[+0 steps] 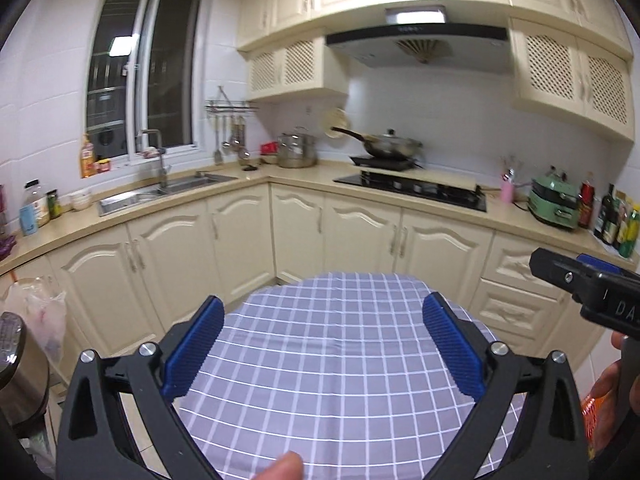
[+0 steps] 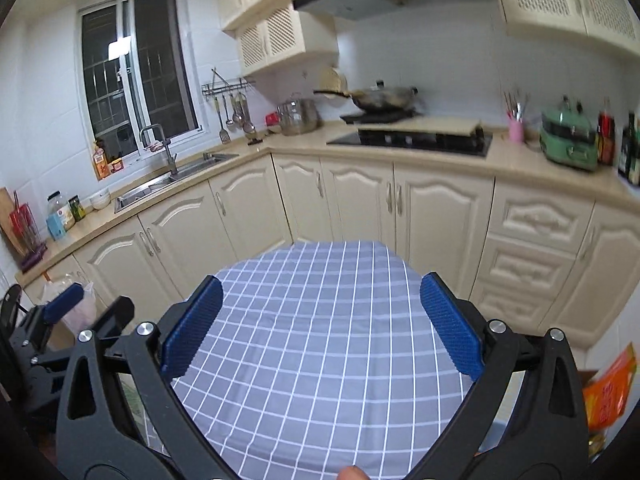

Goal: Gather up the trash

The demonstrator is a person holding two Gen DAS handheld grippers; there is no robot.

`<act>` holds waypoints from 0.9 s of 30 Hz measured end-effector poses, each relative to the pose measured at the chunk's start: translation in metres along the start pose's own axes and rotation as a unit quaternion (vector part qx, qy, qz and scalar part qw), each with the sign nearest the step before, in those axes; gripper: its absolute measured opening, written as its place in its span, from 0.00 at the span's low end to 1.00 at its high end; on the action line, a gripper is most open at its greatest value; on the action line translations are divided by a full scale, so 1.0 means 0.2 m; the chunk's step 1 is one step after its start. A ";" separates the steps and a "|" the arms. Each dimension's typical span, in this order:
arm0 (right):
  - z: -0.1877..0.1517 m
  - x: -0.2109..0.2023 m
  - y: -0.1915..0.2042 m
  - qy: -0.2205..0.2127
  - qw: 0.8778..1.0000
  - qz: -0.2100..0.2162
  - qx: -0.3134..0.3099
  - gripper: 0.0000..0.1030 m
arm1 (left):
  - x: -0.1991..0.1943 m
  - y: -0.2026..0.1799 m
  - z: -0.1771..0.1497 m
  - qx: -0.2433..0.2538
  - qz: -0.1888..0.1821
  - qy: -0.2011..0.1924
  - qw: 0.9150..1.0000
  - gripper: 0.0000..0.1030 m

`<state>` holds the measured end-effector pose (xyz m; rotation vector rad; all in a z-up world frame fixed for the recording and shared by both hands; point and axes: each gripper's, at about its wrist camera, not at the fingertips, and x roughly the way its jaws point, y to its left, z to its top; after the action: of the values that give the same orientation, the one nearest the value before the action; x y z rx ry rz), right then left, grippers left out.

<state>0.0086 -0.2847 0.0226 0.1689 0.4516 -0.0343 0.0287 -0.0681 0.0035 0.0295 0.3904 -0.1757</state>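
- Left claw (image 1: 322, 344): black frame, ribbed blue pads (image 1: 452, 344) spread wide apart, released, nothing between them; it hangs above the tabletop (image 1: 328, 360).
- Right claw (image 2: 320, 328): same build, blue textured pads (image 2: 450, 324) spread wide, released and empty, also above the tabletop.
- Tabletop: rounded far edge, covered by a smooth grey-blue cloth with a white grid; the part in view between both claws is bare.
- Orange packet (image 2: 610, 392): glossy, crinkled, printed wrapper with light lettering, at the lower right beyond the right claw's frame; whether it lies on the tabletop cannot be told. In the left view an orange sliver (image 1: 592, 420) shows beside the hand at the right edge.
- Thin translucent plastic bag (image 1: 44, 316): crumpled, near the lower cabinets at the left.
- Metal bin lid (image 1: 12, 344): rounded, brushed, at the far left edge.
- Fingertip (image 1: 280, 468): at the bottom edge of the left view.
- Kitchen counter (image 1: 256, 178): beige, L-shaped, carrying a steel sink (image 1: 168, 190), black hob (image 1: 412, 190) and green appliance (image 1: 554, 204); cream panelled cabinets (image 1: 360, 236) below.
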 end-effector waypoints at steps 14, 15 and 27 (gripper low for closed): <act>0.07 -0.05 0.17 -0.040 0.998 -0.009 -0.041 0.94 | -0.12 0.09 0.08 -0.022 0.034 -0.035 0.999 0.95; 0.08 -0.05 0.18 -0.042 0.998 -0.009 -0.042 0.94 | -0.12 0.10 0.08 -0.024 0.033 -0.035 0.999 0.95; 0.12 -0.04 0.29 -0.051 0.997 0.002 -0.055 0.94 | -0.13 0.25 0.11 -0.051 0.035 -0.044 0.997 0.95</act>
<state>0.0167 -0.2311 0.0563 0.0585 0.3512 -0.0139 0.0219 -0.0168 0.0339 -0.0651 0.3098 -0.0867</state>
